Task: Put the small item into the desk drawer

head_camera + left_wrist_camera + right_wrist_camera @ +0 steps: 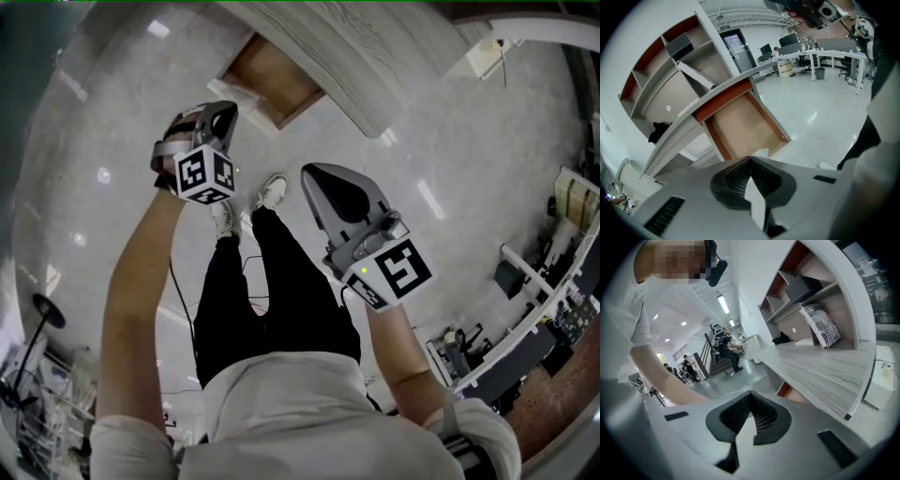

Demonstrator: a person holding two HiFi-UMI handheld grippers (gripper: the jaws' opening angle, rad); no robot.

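Left tool (751, 159) (jaws together) on white item (761, 153)

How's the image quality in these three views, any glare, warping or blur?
Head view: fisheye bends the desk edge, and bright spots of glare dot the glossy floor. Left gripper view: even light, the open drawer sharp, the small white item in the shut jaws soft. Right gripper view: the near forearm is blurred, a ceiling light blown out.

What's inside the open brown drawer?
The open brown wooden drawer shows only a bare bottom. Its near edge is covered by the grey left gripper and the small white item in its jaws.
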